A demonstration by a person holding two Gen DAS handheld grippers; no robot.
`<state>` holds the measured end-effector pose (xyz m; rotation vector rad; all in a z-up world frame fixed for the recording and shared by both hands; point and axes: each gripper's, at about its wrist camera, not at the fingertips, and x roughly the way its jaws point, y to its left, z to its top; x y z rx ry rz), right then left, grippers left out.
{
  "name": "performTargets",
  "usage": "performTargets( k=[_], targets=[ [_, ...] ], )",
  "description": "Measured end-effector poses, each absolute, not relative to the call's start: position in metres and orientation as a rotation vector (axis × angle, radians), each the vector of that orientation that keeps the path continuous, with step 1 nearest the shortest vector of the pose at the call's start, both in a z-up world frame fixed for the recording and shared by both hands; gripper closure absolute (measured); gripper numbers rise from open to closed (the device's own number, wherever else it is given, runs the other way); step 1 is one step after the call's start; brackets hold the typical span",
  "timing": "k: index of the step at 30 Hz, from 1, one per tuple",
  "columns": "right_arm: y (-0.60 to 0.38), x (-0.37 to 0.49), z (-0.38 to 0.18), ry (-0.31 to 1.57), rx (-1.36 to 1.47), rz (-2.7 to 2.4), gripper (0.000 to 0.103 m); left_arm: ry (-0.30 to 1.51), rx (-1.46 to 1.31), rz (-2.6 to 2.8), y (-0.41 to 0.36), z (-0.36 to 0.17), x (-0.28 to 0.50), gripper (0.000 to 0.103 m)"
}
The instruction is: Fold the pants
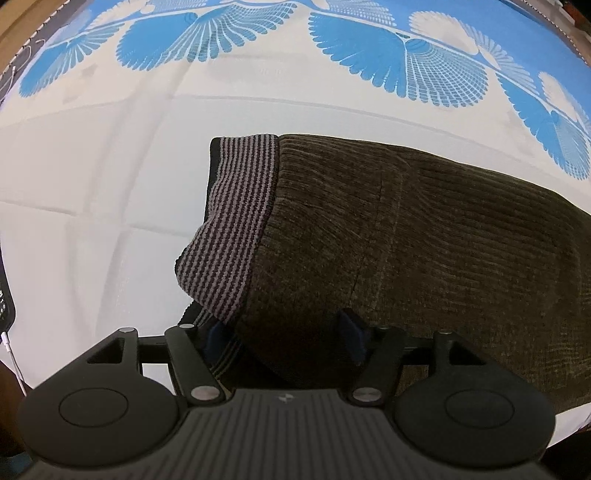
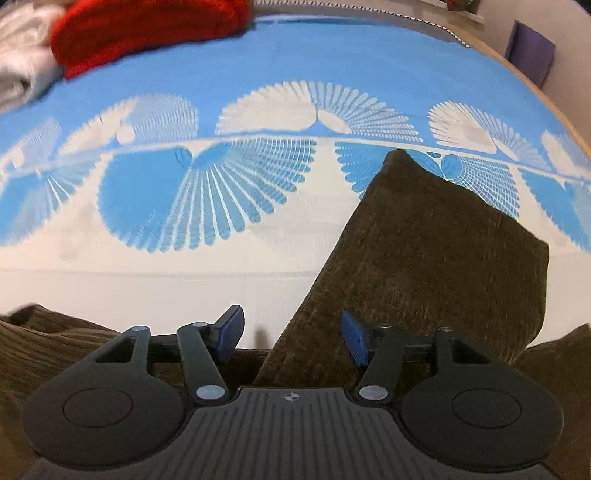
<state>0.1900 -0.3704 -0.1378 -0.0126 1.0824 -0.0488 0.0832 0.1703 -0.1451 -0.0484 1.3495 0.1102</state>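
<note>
Dark olive-brown corduroy pants with a grey-and-black striped waistband lie on a bedsheet. My left gripper is open, its blue-padded fingers standing either side of the waistband end of the pants, with fabric between them. In the right wrist view a folded part of the pants rises from the bed, with more brown cloth along the bottom edge. My right gripper is open, its fingers apart around the lower edge of that fold.
The bedsheet is white near me and blue with white fan patterns further away. A red garment and white cloth lie at the far left. A purple object leans at the far right wall.
</note>
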Motion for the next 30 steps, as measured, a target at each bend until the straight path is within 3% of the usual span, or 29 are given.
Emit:
performTargets(
  k=[3,4,5,7,8,11,13,16,20,24,25,29,30],
  targets=[
    [-0.368,0.190,-0.140,1.094,-0.071,-0.080,0.060,1.354,-0.054,0.114,0.171,-0.144,0.086,0.034],
    [-0.370,0.189,-0.140,1.094,-0.079,-0.089,0.084,1.355,-0.056,0.117,0.172,-0.144,0.087,0.034],
    [-0.376,0.186,-0.136,1.088,-0.059,-0.094,0.096,1.355,-0.056,0.119,0.171,-0.144,0.087,0.034],
    [-0.392,0.177,-0.123,1.047,0.002,-0.123,0.096,1.350,-0.057,0.125,0.172,-0.143,0.088,0.034],
    [-0.404,0.170,-0.113,1.021,0.052,-0.147,0.097,1.341,-0.056,0.137,0.172,-0.141,0.088,0.039],
    [-0.434,0.151,-0.097,0.977,0.178,-0.185,0.097,1.291,-0.033,0.170,0.174,-0.133,0.085,0.076],
    [-0.480,0.109,-0.081,0.947,0.290,-0.207,0.097,1.240,-0.048,0.173,0.175,-0.123,0.082,0.083],
    [-0.517,0.059,-0.081,0.967,0.349,-0.147,0.098,1.195,-0.042,0.179,0.173,-0.112,0.076,0.084],
    [-0.539,0.002,-0.110,1.153,0.311,0.035,0.098,1.193,-0.003,0.161,0.168,-0.110,0.072,0.083],
    [-0.555,-0.033,-0.132,1.227,0.232,0.052,0.096,1.225,0.024,0.160,0.163,-0.116,0.074,0.077],
    [-0.567,-0.036,-0.132,1.205,0.293,0.032,0.093,1.228,0.024,0.166,0.163,-0.117,0.075,0.076],
    [-0.614,-0.039,-0.127,1.040,0.534,-0.133,0.055,1.247,-0.016,0.181,0.164,-0.123,0.076,0.064],
    [-0.624,-0.038,-0.128,0.994,0.612,-0.168,0.054,1.249,-0.019,0.184,0.163,-0.124,0.076,0.062]
  ],
)
